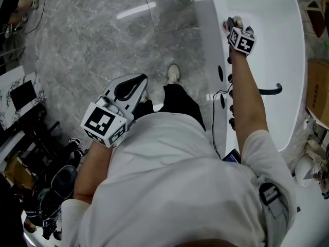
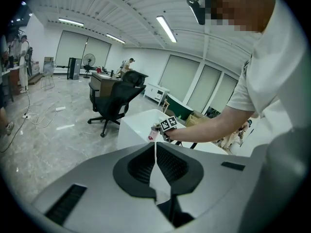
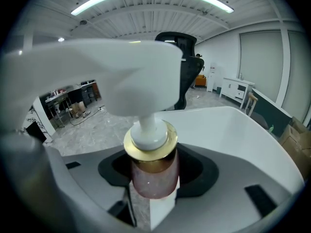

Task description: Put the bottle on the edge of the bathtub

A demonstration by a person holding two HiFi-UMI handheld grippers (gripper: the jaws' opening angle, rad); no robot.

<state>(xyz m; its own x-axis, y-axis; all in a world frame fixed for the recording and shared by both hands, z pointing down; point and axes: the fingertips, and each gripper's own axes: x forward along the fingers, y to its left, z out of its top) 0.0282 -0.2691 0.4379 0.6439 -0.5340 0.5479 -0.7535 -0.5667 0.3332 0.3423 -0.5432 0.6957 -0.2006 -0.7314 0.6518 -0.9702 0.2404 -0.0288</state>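
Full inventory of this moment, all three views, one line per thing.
bottle: 1, pink with a gold collar and white pump, between the right gripper's jaws at the bathtub's rim; whether its base rests there cannot be told
bathtub: 1, white, at the person's right
tap: 1, black, reaching over the bathtub's basin
office chair: 1, black, on the floor beyond the bathtub
cardboard box: 1, brown, beside the bathtub's far side
floor: grey marble
shoe: 1 seen, white, on the floor
shirt: 1, white
left gripper: grey, jaws together, empty
right gripper: grey, closed on the bottle
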